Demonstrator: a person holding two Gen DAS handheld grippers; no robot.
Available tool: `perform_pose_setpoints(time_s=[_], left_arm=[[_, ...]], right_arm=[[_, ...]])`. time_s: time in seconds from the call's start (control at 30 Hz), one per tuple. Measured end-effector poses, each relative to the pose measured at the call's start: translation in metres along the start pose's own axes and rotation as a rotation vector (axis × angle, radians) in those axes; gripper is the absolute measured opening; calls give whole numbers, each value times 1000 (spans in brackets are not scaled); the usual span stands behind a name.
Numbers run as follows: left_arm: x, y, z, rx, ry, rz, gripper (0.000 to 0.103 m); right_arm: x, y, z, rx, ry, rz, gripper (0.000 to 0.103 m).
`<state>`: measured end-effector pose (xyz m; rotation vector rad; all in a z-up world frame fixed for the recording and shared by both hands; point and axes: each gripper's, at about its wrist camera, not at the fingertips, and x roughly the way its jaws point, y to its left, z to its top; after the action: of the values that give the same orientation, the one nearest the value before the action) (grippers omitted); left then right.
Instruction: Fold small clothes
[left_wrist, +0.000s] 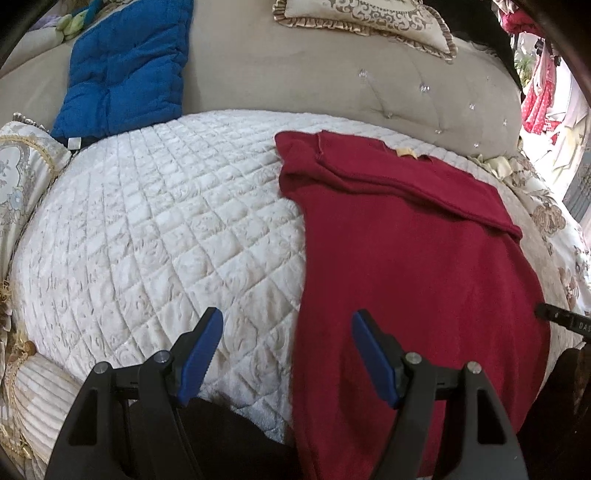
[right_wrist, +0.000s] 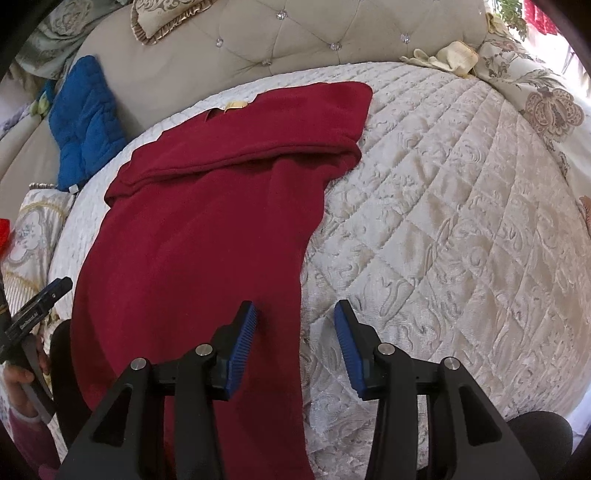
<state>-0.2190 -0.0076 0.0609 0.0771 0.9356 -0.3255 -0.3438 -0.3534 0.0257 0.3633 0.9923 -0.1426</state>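
We are working on a red shirt (left_wrist: 417, 266) lying flat on the white quilt (left_wrist: 155, 229), sleeves already folded across its collar end. Its long axis is running from our near edge toward twelve o'clock. The left gripper (left_wrist: 287, 332) is hovering wide open over the shirt's left edge — cloth lying from one to three o'clock of it. The right gripper (right_wrist: 295, 321) is also standing open, empty, straddling the right edge, cloth at nine to eleven. Both look about equally near the hem — we judge the next fold is calling for both.
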Motion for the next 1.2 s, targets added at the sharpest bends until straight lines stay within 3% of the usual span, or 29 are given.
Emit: perform_pose_setpoints(time_s=[0.27, 0.33, 0.37, 0.5, 0.7, 0.73, 0.77, 0.87, 1.1, 1.2], left_arm=[[5, -3, -5, 16, 14, 13, 76], [6, -3, -6, 23, 23, 17, 76], [6, -3, -6, 28, 27, 17, 76], [0, -3, -12, 47, 33, 5, 76], [-4, -5, -23, 79, 62, -8, 76], [-4, -6, -23, 85, 65, -8, 76], [-3, -7, -24, 95, 71, -6, 76], [-1, -11, -25, 118, 90, -10, 76], [1, -22, -37, 180, 160, -57, 76], [5, -29, -45, 220, 178, -42, 76]], right_arm=[[0, 11, 1, -18, -17, 23, 23], [5, 20, -1, -69, -18, 24, 0], [6, 24, -3, -100, -30, -15, 0], [-9, 11, -4, -80, -71, -25, 0], [-16, 9, -8, -80, -53, 28, 0], [-18, 10, -10, -80, -52, 36, 11], [-21, 9, -13, -76, -48, 55, 14], [-21, 6, -21, -48, 4, 120, 18], [-18, 1, -56, -94, 135, 126, 21], [-12, 4, -69, -126, 185, 127, 21]])
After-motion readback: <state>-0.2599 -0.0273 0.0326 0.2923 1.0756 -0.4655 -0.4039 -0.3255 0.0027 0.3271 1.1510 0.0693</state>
